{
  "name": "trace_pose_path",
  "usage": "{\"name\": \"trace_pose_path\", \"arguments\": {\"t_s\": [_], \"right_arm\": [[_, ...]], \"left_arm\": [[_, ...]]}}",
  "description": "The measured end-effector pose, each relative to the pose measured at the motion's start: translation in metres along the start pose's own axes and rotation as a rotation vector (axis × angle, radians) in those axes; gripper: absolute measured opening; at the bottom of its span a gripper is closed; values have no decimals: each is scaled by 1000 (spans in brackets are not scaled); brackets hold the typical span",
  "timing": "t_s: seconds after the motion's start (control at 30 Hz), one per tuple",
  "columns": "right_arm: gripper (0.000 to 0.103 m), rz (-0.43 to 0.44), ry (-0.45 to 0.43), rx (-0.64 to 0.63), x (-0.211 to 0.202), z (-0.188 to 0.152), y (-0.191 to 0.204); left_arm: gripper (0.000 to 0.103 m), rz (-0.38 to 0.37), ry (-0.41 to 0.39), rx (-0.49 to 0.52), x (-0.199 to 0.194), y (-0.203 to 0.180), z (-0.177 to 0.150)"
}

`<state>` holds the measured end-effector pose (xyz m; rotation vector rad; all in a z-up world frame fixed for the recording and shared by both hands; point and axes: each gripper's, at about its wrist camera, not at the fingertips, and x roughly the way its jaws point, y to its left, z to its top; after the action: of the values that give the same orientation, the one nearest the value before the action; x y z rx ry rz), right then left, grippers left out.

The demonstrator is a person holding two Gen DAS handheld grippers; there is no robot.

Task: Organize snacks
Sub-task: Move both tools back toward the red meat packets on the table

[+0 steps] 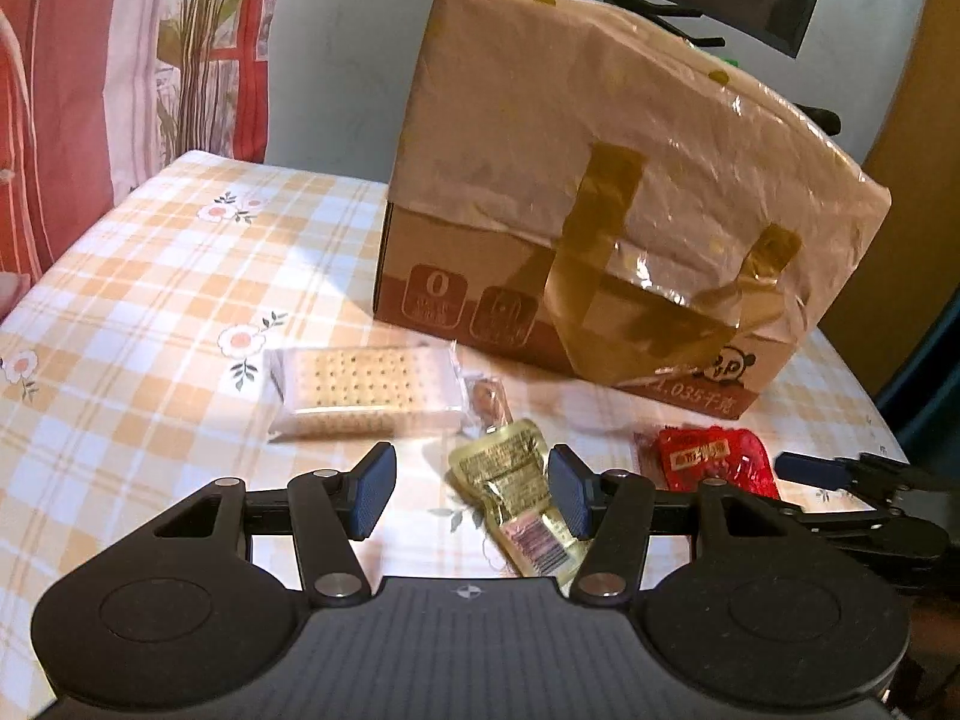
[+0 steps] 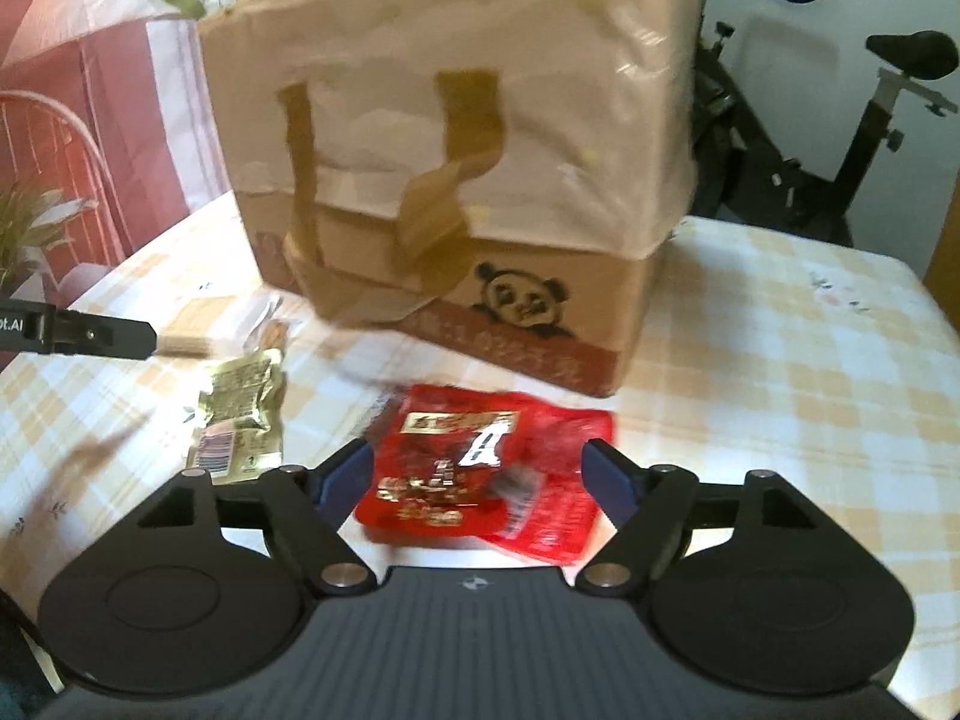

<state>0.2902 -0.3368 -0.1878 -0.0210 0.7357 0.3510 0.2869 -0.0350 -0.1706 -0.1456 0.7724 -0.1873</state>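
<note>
Several snacks lie on the checked tablecloth [image 1: 150, 276] in front of a cardboard box [image 1: 600, 210] wrapped in a plastic bag. A clear pack of crackers [image 1: 366, 384] is on the left, with a small brown snack [image 1: 489, 402] beside it. My left gripper [image 1: 472, 492] is open over a gold packet [image 1: 510, 480], which lies by its right finger. In the right wrist view my right gripper [image 2: 478, 480] is open, its fingers on either side of a red packet [image 2: 480, 468] lying flat. The pads do not visibly press on it.
The box [image 2: 456, 168] with a panda print stands close behind the snacks. An exercise bike [image 2: 840, 120] is beyond the table's far right edge. A red and pink curtain [image 1: 72, 90] hangs on the left. The left gripper's finger [image 2: 90, 333] reaches in at the right view's left edge.
</note>
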Motion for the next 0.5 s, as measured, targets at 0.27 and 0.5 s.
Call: {"name": "trace_pose_path", "arguments": {"t_s": [0.27,0.5], "right_arm": [[75,-6,47,-45,26,-6,18],[75,-25,18,-94,34,-9,23]], "left_arm": [[59,12,23,-8,5,3,-5],[59,4,42,3,8,0,-10]]}}
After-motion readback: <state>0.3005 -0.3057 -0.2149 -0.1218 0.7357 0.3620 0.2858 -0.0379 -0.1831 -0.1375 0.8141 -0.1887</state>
